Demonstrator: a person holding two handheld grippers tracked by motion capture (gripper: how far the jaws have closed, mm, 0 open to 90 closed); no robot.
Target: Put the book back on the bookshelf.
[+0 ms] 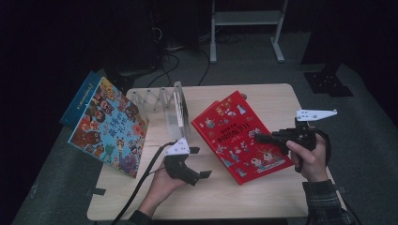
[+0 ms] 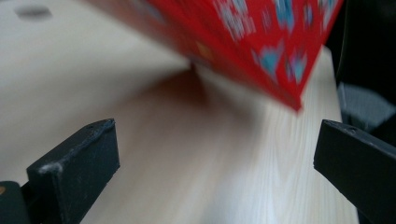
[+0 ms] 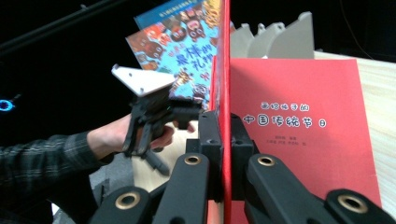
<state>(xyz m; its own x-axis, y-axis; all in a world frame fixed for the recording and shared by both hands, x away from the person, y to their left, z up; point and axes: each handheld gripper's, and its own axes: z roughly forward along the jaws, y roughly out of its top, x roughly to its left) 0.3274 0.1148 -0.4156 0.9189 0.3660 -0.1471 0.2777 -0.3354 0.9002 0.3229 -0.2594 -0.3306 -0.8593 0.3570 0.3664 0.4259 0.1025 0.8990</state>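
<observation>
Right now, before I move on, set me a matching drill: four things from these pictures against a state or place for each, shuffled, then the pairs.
Things:
1. right hand-held gripper
2. left hand-held gripper
3. colourful book
4. white folding rack

States or places:
A. jaws apart, nothing between them
B. leaning at the table's left edge
C. clamped on the red book's cover
D. standing between the two books

Pairs: 1-C, 2-A, 3-B, 4-D
</observation>
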